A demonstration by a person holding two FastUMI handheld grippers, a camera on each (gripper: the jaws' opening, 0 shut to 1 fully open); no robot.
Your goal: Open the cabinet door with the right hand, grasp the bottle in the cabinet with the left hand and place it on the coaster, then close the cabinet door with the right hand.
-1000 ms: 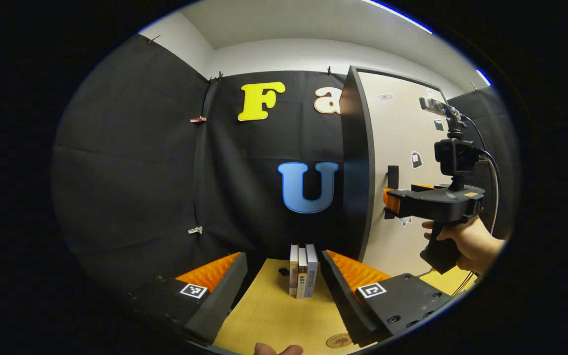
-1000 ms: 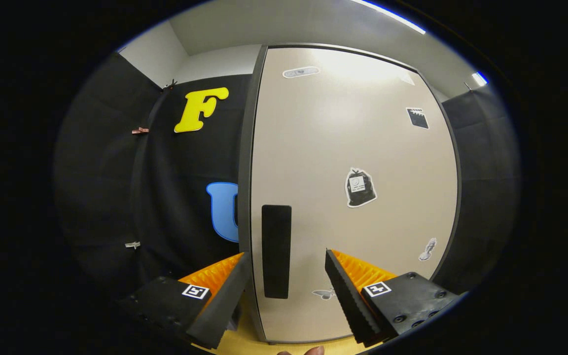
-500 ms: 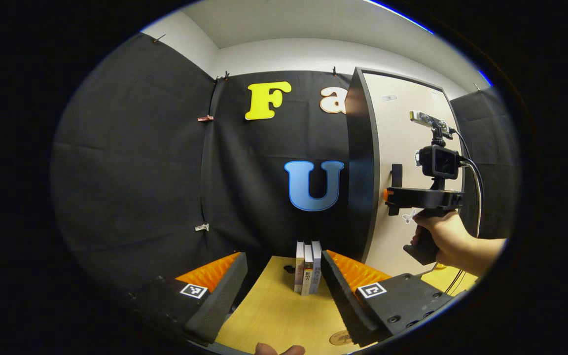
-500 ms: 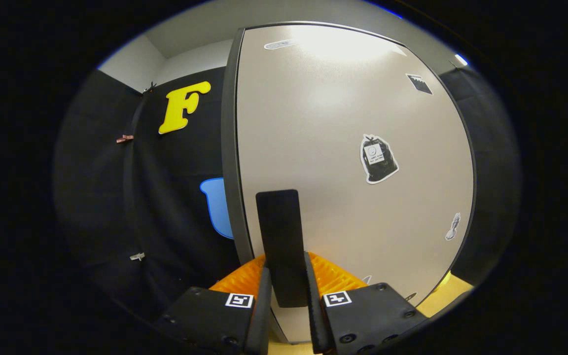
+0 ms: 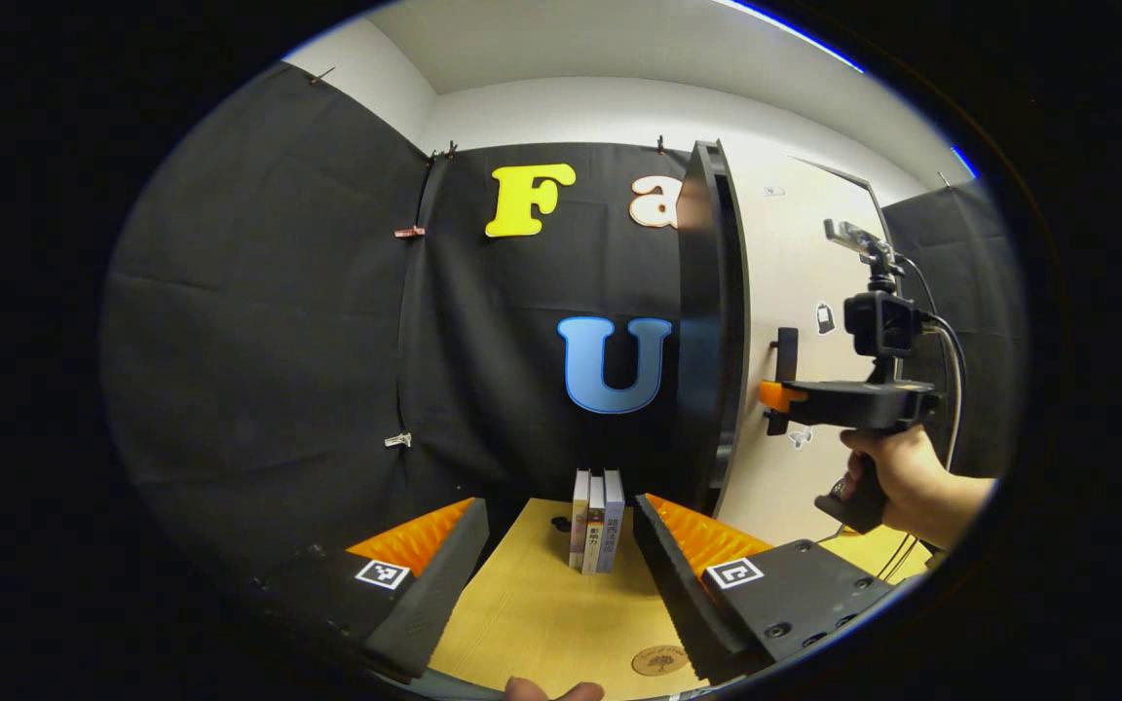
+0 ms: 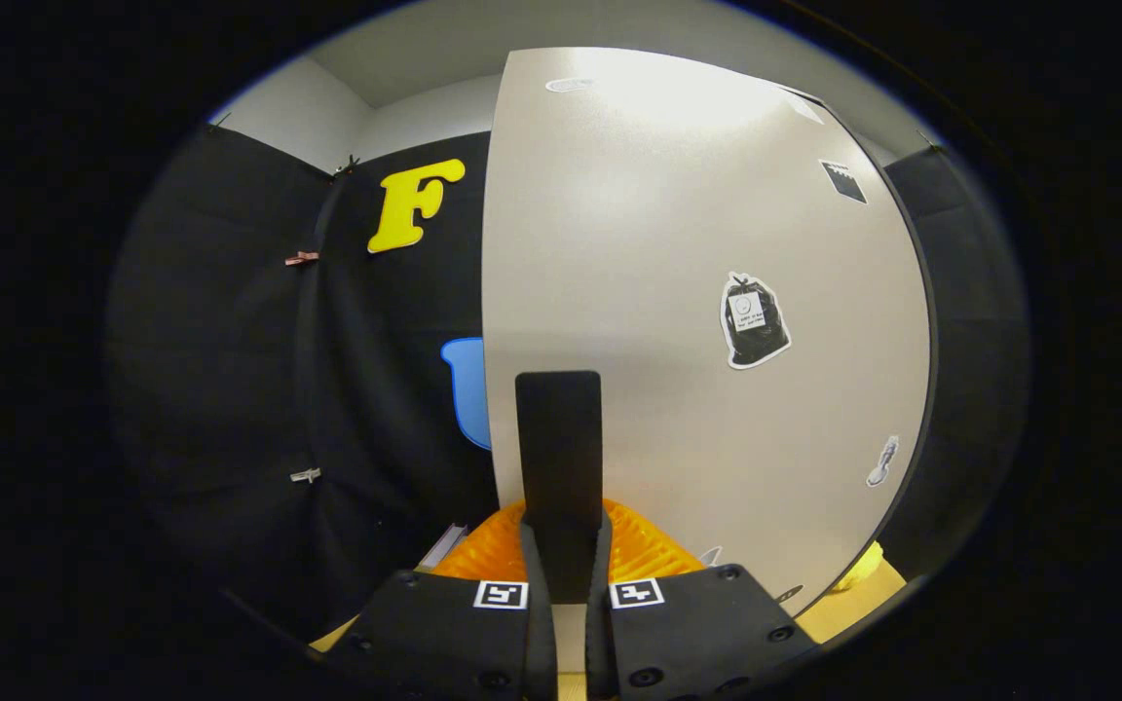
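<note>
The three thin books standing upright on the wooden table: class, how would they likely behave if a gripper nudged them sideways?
The three thin upright books stand on narrow bottom edges with no bookend seen, so they would probably tip easily. Pressed side by side, they may topple together. The wooden table looks smooth, so they might slide a little first.

A: Where does the light come from?

B: From above. A ceiling strip light (image 5: 795, 37) glows at the upper right of the left gripper view, and a broad glare washes the top of the cabinet door (image 6: 697, 243) in the right gripper view.

A: Sharp?

B: Mostly crisp in the middle. Straight edges bow toward the rim, and the black cloth wall (image 5: 259, 321) stays dim, with little detail. The counter (image 5: 542, 613) is evenly lit, shadows soft.
</note>
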